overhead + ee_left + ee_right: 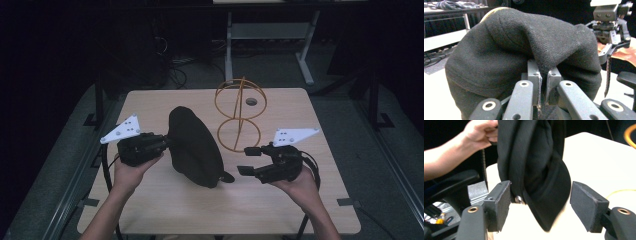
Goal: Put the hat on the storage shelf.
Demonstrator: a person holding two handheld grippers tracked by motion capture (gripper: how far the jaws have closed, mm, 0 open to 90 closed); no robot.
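Near edge of tabletop point(150, 210): right hand-held gripper point(248, 160) with jaws spread, empty, brim of black cap point(195, 147) between its pads, untouched. Left hand-held gripper point(165, 142) clamped on cap's fabric, holding cap up at tabletop centre. Cap likely light, soft, floppy in crown, stiffer at brim; brim probably the firmest hold. Toward far edge: gold wire stand point(240, 115). No readable writing or label.

Black cap point(194, 147) hangs mid-table, blocks straight path between both hands. Gold wire stand point(240, 114) just behind cap, right side, narrows passage there. In front of cap, bare table point(225, 210) free. Far left of cap also free.
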